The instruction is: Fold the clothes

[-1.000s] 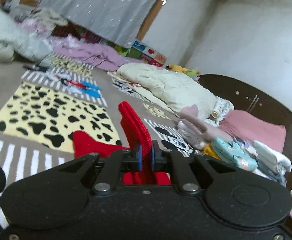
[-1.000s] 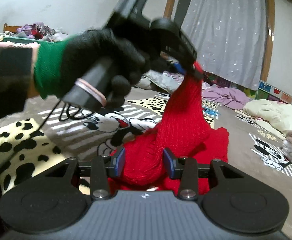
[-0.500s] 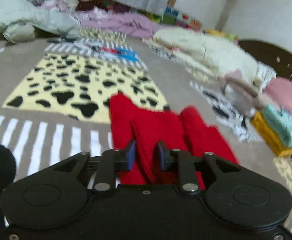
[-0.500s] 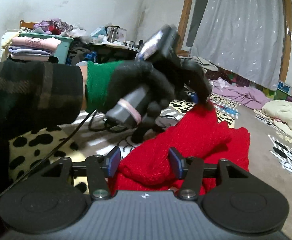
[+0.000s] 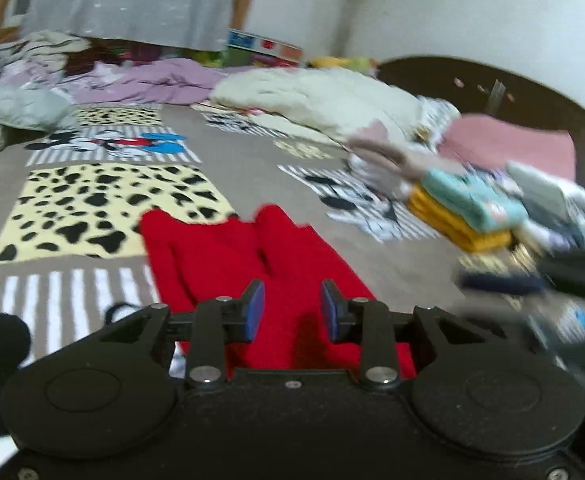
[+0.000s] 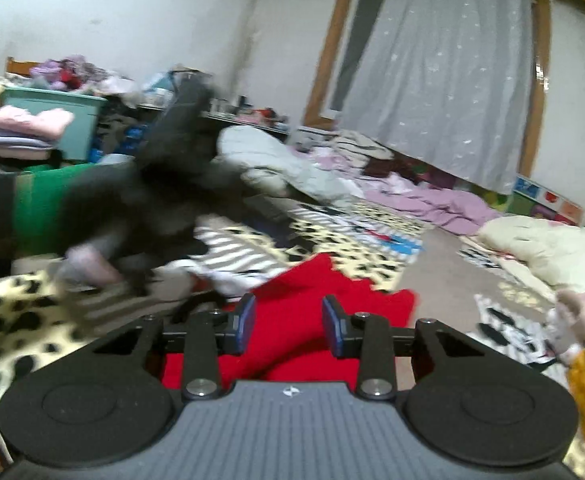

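Two spread-fingered grippers, left gripper (image 5: pixel 291 309) and right gripper (image 6: pixel 288 325), over red sweater (image 5: pixel 228 256).

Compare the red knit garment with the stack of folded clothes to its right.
The red knit garment is one piece lying low and spread on the blanket; the stack of folded clothes is several pieces piled up. The garment is plain red; the stack shows yellow and teal layers. Both rest on the patterned blanket.

Both wrist views look low along the bed — sharing the red sweater (image 5: pixel 260 256).
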A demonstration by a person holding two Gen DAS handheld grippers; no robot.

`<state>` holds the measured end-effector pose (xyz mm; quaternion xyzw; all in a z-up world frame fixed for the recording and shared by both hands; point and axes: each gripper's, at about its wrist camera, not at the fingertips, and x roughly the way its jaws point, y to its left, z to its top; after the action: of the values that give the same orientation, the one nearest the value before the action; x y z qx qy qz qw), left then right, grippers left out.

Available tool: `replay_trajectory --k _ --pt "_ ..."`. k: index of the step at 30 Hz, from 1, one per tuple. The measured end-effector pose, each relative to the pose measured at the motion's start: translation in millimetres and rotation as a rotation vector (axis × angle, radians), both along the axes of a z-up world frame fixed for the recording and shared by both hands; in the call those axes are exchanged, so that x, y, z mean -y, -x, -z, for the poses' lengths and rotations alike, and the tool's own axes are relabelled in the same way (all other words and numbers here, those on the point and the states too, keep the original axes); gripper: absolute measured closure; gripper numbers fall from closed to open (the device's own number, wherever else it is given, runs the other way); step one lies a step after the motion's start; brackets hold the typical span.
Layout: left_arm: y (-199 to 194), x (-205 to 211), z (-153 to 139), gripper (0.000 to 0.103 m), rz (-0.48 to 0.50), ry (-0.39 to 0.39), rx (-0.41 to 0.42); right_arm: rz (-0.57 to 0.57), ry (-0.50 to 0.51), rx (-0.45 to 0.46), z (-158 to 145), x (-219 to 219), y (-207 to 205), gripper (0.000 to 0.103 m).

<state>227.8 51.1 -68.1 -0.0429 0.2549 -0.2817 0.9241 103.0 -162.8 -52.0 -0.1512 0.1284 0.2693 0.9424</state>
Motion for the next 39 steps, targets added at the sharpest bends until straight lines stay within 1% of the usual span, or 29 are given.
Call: replay_trajectory --k 1,2,4,6,7,8,10,11,16,19,22,24,25,26,27,28,29,31,32,34,36,39 --pt "0 1 4 0.075 0.010 -0.002 -0.007 0.012 0.009 -0.004 -1 3 -11 0.075" --pt "0 2 9 0.075 0.020 -0.004 -0.015 0.025 0.017 -0.008 -2 6 -21 0.078" --pt "1 5 18 0.074 0.023 -0.027 -0.025 0.020 0.052 -0.010 1 2 -39 0.079" --pt "-1 6 22 0.072 0.019 -0.042 -0.032 -0.018 0.075 -0.030 8 -8 -54 0.079" --pt "-2 7 24 0.065 0.017 -0.049 -0.035 -0.046 0.078 -0.053 11 -13 -60 0.079" --pt "-3 8 27 0.065 0.016 -0.056 -0.039 -0.066 0.098 -0.085 19 -19 -66 0.079" --pt "-5 9 31 0.065 0.012 -0.071 -0.046 -0.094 0.172 -0.162 41 -31 -79 0.079" --pt "-6 10 33 0.065 0.010 -0.078 -0.049 -0.104 0.180 -0.183 46 -33 -83 0.079" --pt "-10 13 44 0.064 0.001 -0.114 -0.067 -0.141 0.094 -0.214 53 -19 -93 0.078" --pt "-8 14 44 0.063 -0.013 -0.116 -0.060 -0.151 0.027 -0.252 54 -11 -97 0.078" --pt "2 17 39 0.063 -0.035 -0.135 -0.032 -0.145 0.010 -0.253 55 -11 -97 0.078" --pt "11 14 28 0.061 -0.078 -0.103 -0.036 -0.136 0.011 -0.233 53 -11 -94 0.078" --pt "18 10 24 0.058 -0.096 -0.068 -0.039 -0.131 0.016 -0.211 50 -11 -89 0.078" --pt "25 5 20 0.054 -0.113 -0.031 -0.042 -0.122 0.010 -0.186 46 -9 -81 0.077" --pt "32 0 16 0.051 -0.130 0.005 -0.045 -0.110 -0.013 -0.179 42 -3 -73 0.074" --pt "36 -5 16 0.044 -0.149 0.052 -0.073 -0.092 -0.050 -0.196 39 5 -68 0.068" --pt "40 -11 17 0.039 -0.167 0.101 -0.104 -0.064 -0.086 -0.221 38 14 -66 0.064" --pt "48 -18 24 0.037 -0.221 0.159 -0.166 0.022 -0.168 -0.302 42 34 -64 0.047" --pt "51 -20 28 0.037 -0.238 0.187 -0.202 0.054 -0.227 -0.351 46 44 -64 0.045" --pt "59 -25 36 0.037 -0.270 0.243 -0.274 0.097 -0.372 -0.457 53 66 -61 0.035" --pt "67 -25 38 0.035 -0.281 0.295 -0.325 0.127 -0.495 -0.536 59 83 -58 0.032" --pt "76 -27 43 0.033 -0.295 0.367 -0.394 0.140 -0.656 -0.653 71 100 -53 0.032"
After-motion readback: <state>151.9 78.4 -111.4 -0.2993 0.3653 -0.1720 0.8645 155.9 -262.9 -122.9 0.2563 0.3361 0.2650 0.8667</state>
